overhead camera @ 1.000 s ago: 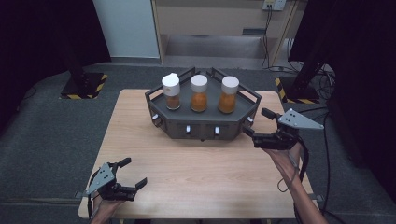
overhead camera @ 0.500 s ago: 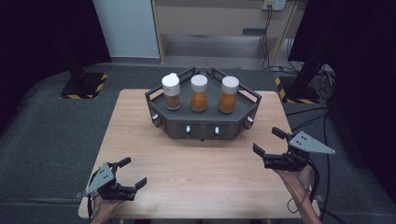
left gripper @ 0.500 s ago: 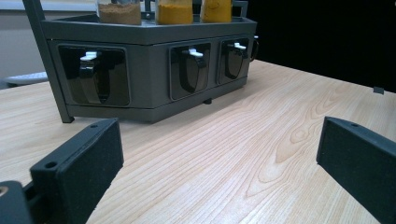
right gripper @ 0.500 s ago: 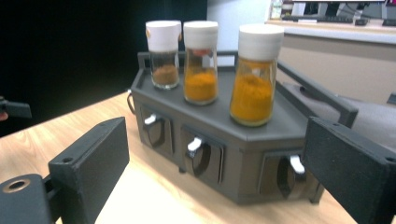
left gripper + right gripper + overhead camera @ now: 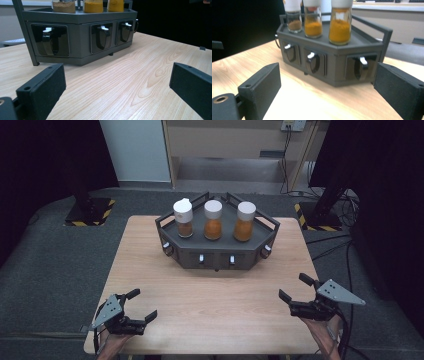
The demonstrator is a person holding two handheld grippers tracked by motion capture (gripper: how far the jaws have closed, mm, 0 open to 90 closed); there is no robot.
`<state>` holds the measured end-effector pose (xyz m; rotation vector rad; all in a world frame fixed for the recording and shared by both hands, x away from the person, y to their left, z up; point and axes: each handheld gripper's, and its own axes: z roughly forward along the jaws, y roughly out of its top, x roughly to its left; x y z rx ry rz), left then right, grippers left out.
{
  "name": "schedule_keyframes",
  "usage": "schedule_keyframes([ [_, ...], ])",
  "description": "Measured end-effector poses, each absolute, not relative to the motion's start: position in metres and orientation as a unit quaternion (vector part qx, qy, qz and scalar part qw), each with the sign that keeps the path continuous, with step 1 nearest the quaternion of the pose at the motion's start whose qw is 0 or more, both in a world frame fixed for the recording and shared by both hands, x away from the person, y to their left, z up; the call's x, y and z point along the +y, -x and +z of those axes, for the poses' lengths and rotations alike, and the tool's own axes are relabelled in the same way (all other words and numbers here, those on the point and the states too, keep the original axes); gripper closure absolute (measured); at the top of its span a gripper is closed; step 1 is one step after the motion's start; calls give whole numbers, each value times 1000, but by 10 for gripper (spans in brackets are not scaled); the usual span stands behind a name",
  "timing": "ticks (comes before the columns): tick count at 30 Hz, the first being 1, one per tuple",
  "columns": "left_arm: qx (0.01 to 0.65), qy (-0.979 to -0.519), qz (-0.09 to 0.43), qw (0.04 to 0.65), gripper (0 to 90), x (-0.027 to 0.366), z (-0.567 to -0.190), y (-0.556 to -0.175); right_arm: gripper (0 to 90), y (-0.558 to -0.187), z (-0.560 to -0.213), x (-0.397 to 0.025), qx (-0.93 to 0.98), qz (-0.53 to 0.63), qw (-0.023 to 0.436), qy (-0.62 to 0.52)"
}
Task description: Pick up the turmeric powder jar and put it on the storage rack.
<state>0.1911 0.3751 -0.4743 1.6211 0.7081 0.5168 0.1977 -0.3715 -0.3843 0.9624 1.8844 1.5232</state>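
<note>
Both sets of fingers are spread wide and grasp nothing, and I see a spice rack with three jars at the far middle of the table.

From above, my left gripper point(image 5: 137, 305) sits low over the near left corner of the wooden table point(image 5: 215, 300), and my right gripper point(image 5: 295, 289) sits near the right edge, each held by a hand at the bottom of the view and well apart from the rack. In each gripper view I see bare tabletop between the two black jaws. The dark grey rack point(image 5: 217, 252) has small white-tipped handles point(image 5: 311, 55) along its front. On its top tray stand three white-capped glass jars in a row: a brown spice jar point(image 5: 183, 218) on the left, an orange spice jar point(image 5: 213, 220) in the middle, and a yellow-orange spice jar point(image 5: 245, 221) on the right.
</note>
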Motion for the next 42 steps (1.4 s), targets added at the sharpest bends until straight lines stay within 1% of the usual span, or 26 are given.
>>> schedule_keyframes([
  [7, 307, -700, 223, 605, 0, 375, -475, -191, 75, -190, -404, -376, 696, 560, 265, -362],
  [19, 306, -702, 223, 603, 0, 375, -474, -191, 77, -186, -422, -376, 699, 555, 265, -366],
  [42, 303, -703, 221, 604, 0, 375, -474, -192, 73, -188, -428, -377, 705, 559, 253, -356],
])
